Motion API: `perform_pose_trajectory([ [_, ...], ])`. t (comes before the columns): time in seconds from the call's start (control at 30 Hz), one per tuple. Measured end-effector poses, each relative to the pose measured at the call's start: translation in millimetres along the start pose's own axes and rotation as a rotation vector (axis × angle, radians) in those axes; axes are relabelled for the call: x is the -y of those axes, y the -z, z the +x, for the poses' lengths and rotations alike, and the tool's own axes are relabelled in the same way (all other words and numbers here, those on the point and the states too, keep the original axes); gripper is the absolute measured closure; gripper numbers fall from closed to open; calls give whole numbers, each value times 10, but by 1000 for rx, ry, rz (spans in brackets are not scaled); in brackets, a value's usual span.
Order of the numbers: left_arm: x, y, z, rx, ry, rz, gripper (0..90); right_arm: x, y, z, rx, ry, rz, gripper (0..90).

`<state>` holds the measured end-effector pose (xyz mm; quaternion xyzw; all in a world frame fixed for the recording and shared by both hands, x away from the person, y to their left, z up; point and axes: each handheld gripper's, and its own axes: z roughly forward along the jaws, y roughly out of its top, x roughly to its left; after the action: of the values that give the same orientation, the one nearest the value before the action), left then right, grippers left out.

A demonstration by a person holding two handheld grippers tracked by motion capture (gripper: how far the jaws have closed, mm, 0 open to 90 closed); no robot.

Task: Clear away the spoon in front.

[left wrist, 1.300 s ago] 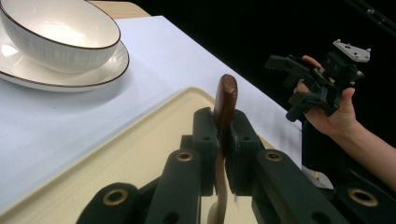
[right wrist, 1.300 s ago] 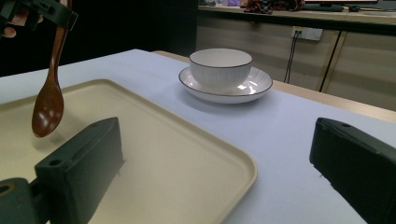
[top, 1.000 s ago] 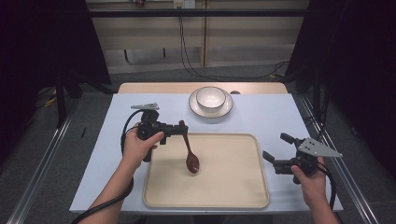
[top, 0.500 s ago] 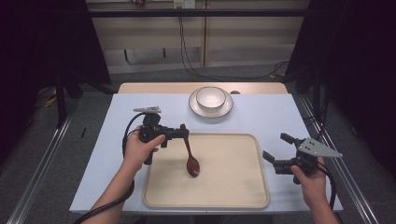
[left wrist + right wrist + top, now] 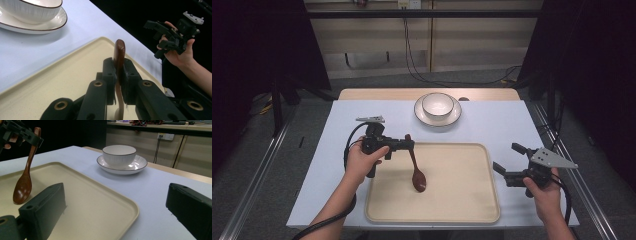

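1. Spoon (image 5: 416, 167): dark brown wood with a glossy finish, a slim handle and an oval scoop. It hangs scoop down over the tray's left half, gripped near the top of the handle. In the right gripper view the scoop looks clear of the tray floor, though contact cannot be ruled out.
2. Left gripper (image 5: 408, 144): jaws pinched on the handle, whose rounded end stands up between them in the left gripper view (image 5: 119, 51).
3. Step in hand, as a judgement: the spoon is being carried above the tray. The next move calls for a steady hold and a chosen landing spot, either the tray floor or the bowl, before the jaws part.
4. Tray (image 5: 472, 210): cream, shallow-rimmed, nothing resting on it that can be seen.
5. Right gripper (image 5: 508, 162): jaws spread and empty, idle just off the tray's right edge.
6. Bowl (image 5: 437, 105): white, ribbed, seated on a saucer (image 5: 421, 114) beyond the tray.
7. Table (image 5: 507, 122): pale cover.
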<state>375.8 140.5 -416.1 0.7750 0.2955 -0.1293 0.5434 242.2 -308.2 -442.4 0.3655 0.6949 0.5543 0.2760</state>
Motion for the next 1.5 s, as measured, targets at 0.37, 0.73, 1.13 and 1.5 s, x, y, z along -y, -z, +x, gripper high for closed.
perform_pose_trajectory([
  [0.37, 26, -68, -4, -28, -25, 15, 801, 2, -4, 6, 3, -5, 4, 22],
  [0.73, 70, -98, -1, -37, -36, 26, 785, 2, -5, 6, -1, 2, 3, 22],
  [1.13, 83, -122, 1, -58, -55, 23, 744, 2, -4, 7, -2, 0, 4, 22],
  [1.5, 96, -136, 9, -75, -68, 32, 702, 4, -5, 7, -3, -1, 6, 22],
])
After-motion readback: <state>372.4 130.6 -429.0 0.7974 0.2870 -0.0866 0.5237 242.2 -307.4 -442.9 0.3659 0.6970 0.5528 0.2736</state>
